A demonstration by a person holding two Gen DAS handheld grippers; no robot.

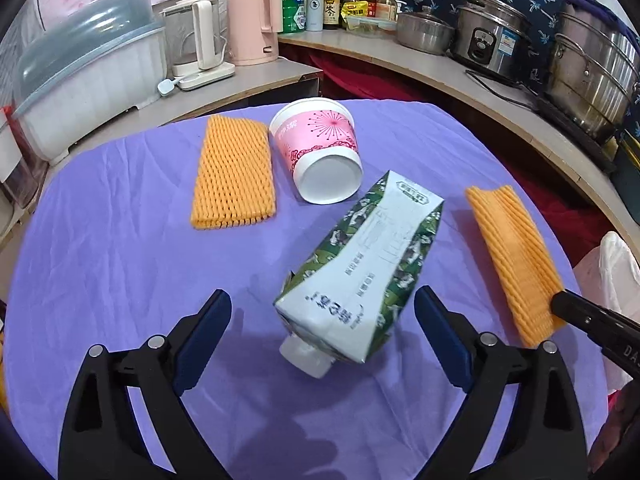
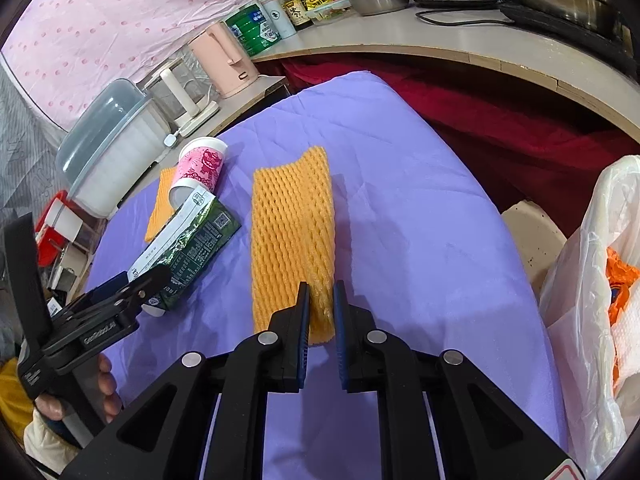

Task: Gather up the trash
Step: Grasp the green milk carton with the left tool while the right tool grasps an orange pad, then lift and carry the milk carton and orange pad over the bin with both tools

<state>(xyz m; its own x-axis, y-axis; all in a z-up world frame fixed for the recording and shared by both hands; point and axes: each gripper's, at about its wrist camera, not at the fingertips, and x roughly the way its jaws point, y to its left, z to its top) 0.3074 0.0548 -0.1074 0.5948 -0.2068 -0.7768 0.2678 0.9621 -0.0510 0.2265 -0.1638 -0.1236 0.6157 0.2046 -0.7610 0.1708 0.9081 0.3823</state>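
A green and white carton (image 1: 364,268) lies on the purple cloth (image 1: 120,264), its cap end between the fingers of my open left gripper (image 1: 322,312), which does not touch it. A pink paper cup (image 1: 320,152) lies on its side behind it. An orange foam net (image 1: 232,172) lies at the left. My right gripper (image 2: 321,292) is shut on the near right edge of a second orange foam net (image 2: 292,232), which lies on the cloth. That net (image 1: 512,256) and the right gripper's tip show at the right of the left wrist view.
A white plastic bag (image 2: 592,288) with orange and white trash inside hangs open beside the table at the right. Behind the table runs a counter (image 1: 460,72) with kettles, bottles and steel pots. A covered dish rack (image 1: 88,76) stands at the left.
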